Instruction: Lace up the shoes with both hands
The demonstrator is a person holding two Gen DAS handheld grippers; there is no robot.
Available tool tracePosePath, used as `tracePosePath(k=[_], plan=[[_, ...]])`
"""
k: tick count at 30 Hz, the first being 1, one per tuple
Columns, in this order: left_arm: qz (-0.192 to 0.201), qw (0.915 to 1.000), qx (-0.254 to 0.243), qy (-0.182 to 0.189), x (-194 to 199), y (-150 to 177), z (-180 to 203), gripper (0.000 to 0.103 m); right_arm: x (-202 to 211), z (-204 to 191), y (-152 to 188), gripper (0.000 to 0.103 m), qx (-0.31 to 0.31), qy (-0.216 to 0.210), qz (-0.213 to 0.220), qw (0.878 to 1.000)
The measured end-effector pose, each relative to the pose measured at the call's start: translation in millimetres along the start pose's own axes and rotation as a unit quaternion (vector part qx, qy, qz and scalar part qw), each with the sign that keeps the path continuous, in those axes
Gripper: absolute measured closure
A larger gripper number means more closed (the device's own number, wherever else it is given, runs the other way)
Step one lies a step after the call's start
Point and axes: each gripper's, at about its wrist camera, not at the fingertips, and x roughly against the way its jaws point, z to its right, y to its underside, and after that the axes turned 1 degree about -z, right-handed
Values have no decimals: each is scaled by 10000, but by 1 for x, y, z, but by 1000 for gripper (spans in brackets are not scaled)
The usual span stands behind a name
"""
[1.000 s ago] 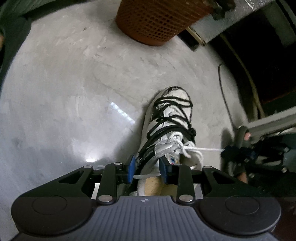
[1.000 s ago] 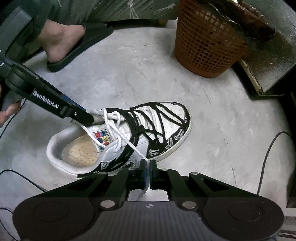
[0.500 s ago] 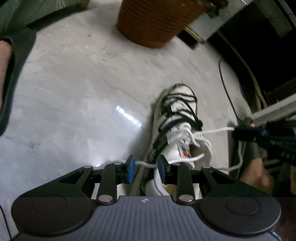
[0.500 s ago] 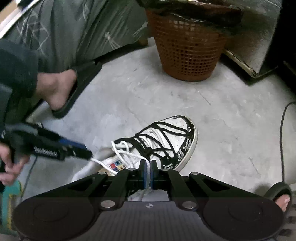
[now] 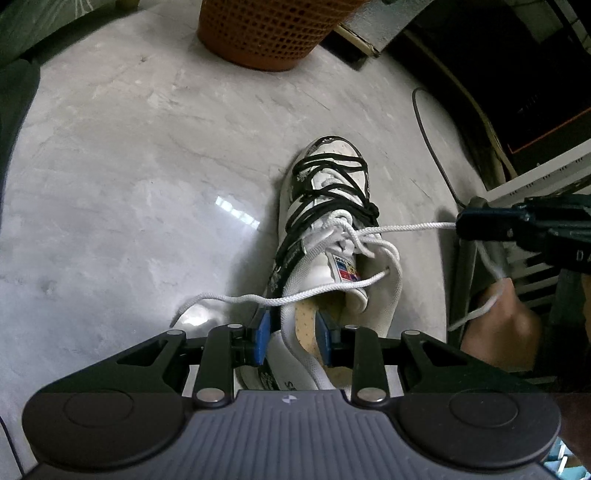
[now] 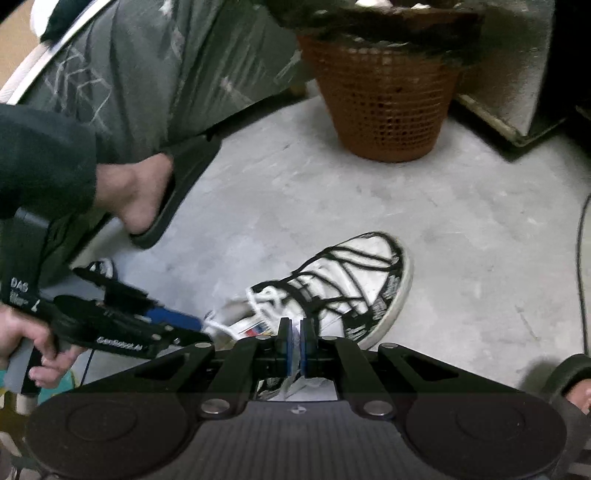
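A white sneaker (image 5: pixel 325 266) with black lacing and a white lace (image 5: pixel 406 227) stands on the grey floor, toe pointing away. My left gripper (image 5: pixel 291 334) is open at the heel, its blue pads either side of the heel rim. One loose white lace end (image 5: pixel 236 297) lies just beyond its tips. At the right, my right gripper (image 5: pixel 460 223) is shut on the other lace end, which runs taut from the tangle at the tongue. In the right wrist view the right gripper (image 6: pixel 294 341) is closed on the lace above the sneaker (image 6: pixel 354 269), with the left gripper (image 6: pixel 199 328) at the left.
An orange mesh basket (image 5: pixel 273 33) (image 6: pixel 384 110) stands beyond the toe. A person's foot in a black sandal (image 6: pixel 147 192) is left of the shoe, another foot (image 5: pixel 498 325) at the right. A dark cable (image 5: pixel 428 140) trails on the floor near shelving.
The right gripper has pulled its lace end out to the right and upward, drawing it taut. The other lace end, earlier between the left pads, now lies in front of them.
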Motion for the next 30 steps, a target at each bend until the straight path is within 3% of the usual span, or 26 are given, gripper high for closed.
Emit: tracePosePath(k=[6, 10, 16, 21, 26, 30], plan=[[-53, 9999, -20, -110, -2, 1, -1, 73, 3, 6, -1, 99, -12, 220, 92, 9997], [-71, 9999, -50, -126, -4, 3, -1, 73, -5, 5, 2, 99, 79, 269, -74, 9996], [299, 9995, 76, -7, 5, -2, -3, 73, -25, -18, 11, 98, 537, 138, -346, 9979], [504, 9986, 129, 1, 8, -10, -3, 73, -37, -44, 16, 97, 837, 39, -223, 9962], [508, 9984, 238, -80, 5, -7, -10, 73, -51, -69, 18, 94, 1037, 290, -72, 9942], [475, 9981, 371, -131, 2, -3, -18, 72, -64, -86, 24, 94, 1173, 865, -15, 9893]])
